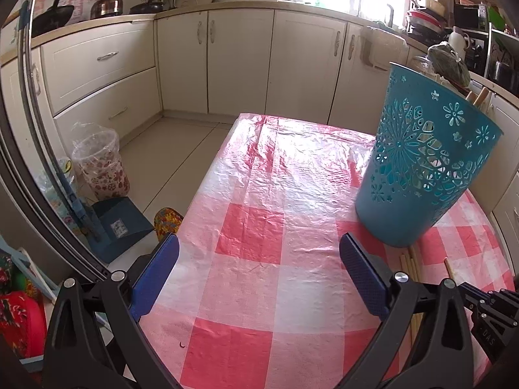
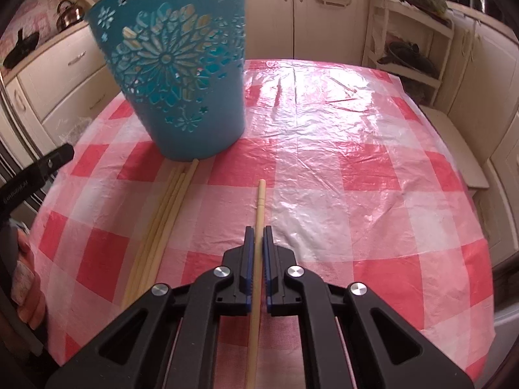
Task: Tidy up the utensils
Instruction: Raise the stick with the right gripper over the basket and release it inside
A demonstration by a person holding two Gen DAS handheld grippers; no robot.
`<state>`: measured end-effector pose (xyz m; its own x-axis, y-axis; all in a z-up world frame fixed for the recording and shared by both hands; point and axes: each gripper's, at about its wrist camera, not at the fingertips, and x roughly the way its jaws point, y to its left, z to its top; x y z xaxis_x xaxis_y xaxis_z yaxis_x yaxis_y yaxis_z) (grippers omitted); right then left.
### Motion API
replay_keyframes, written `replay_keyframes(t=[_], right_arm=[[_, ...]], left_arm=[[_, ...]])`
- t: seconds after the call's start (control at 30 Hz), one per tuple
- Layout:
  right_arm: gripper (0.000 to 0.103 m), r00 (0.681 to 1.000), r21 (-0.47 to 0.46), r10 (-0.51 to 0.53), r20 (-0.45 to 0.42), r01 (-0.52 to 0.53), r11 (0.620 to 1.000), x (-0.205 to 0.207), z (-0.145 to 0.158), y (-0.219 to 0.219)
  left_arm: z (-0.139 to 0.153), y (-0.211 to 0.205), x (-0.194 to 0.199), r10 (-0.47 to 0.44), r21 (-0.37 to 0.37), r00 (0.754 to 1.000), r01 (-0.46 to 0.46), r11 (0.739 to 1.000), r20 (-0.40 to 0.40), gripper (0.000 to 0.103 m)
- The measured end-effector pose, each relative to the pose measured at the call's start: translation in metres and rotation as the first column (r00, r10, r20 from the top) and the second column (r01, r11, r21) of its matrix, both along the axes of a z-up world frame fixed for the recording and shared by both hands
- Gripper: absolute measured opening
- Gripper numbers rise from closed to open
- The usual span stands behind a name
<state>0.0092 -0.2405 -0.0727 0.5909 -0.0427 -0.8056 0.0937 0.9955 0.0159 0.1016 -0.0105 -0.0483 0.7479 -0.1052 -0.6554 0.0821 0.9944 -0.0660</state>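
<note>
A teal cut-out plastic basket (image 2: 181,74) stands on the red-and-white checked table (image 2: 356,168); the left wrist view shows the basket (image 1: 425,168) at the right, with wooden sticks poking above its rim. My right gripper (image 2: 258,231) is shut on a single pale wooden chopstick (image 2: 260,201) that runs between its blue pads toward the basket. Several more chopsticks (image 2: 162,217) lie bundled to its left, their tips at the basket's base. My left gripper (image 1: 259,249) hovers open over bare cloth, left of the basket, holding nothing.
Cream kitchen cabinets (image 1: 240,61) ring the table. A lined floral bin (image 1: 100,165) and a blue dustpan (image 1: 120,227) sit on the floor to the left. A person's hand (image 2: 29,285) shows at the left edge of the right wrist view.
</note>
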Motion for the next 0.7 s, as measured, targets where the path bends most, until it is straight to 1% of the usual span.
replay_keyframes(t=[0.03,0.07,0.13,0.23,0.37,0.43,0.5,0.57,0.63,0.7], right_arm=[[0.006,1.000,0.013,-0.003,0.000,0.003,1.000,0.000,0.000,-0.002],[0.006,1.000,0.047,-0.012,-0.002,0.013,0.999,0.000,0.000,-0.006],[0.006,0.999,0.136,-0.043,-0.003,0.043,0.990,-0.002,0.002,-0.018],[0.006,0.997,0.262,-0.069,0.034,0.057,0.963,-0.010,0.015,-0.033],[0.006,0.989,0.408,-0.090,0.115,0.035,0.912,-0.022,0.047,-0.048],[0.006,0.979,0.464,-0.102,0.178,0.008,0.886,-0.026,0.073,-0.054],[0.006,0.962,0.492,-0.110,0.251,-0.029,0.870,-0.025,0.102,-0.056],[0.006,0.936,0.508,-0.118,0.331,-0.071,0.859,-0.020,0.131,-0.056],[0.006,0.903,0.509,-0.127,0.411,-0.112,0.853,-0.008,0.158,-0.052],[0.006,0.860,0.490,-0.144,0.490,-0.135,0.861,0.006,0.181,-0.045]], left_arm=[[0.000,-0.001,0.000,-0.005,0.003,1.000,0.005,1.000,-0.003,0.095],[-0.001,-0.002,0.000,-0.006,0.005,1.000,0.006,1.000,-0.004,0.095],[-0.001,-0.002,0.000,-0.007,0.004,1.000,0.007,1.000,-0.006,0.095],[-0.002,-0.001,0.001,-0.007,0.001,1.000,0.007,1.000,-0.015,0.095],[-0.003,-0.001,0.003,-0.011,0.004,1.000,0.011,1.000,-0.021,0.095],[-0.003,-0.001,0.003,-0.012,0.004,1.000,0.012,1.000,-0.023,0.095],[-0.003,-0.001,0.003,-0.011,0.004,1.000,0.011,1.000,-0.024,0.095],[-0.003,-0.001,0.003,-0.012,0.005,1.000,0.012,1.000,-0.024,0.095],[-0.003,-0.001,0.003,-0.012,0.007,1.000,0.012,1.000,-0.024,0.095],[-0.003,-0.002,0.003,-0.011,0.010,1.000,0.011,1.000,-0.023,0.095]])
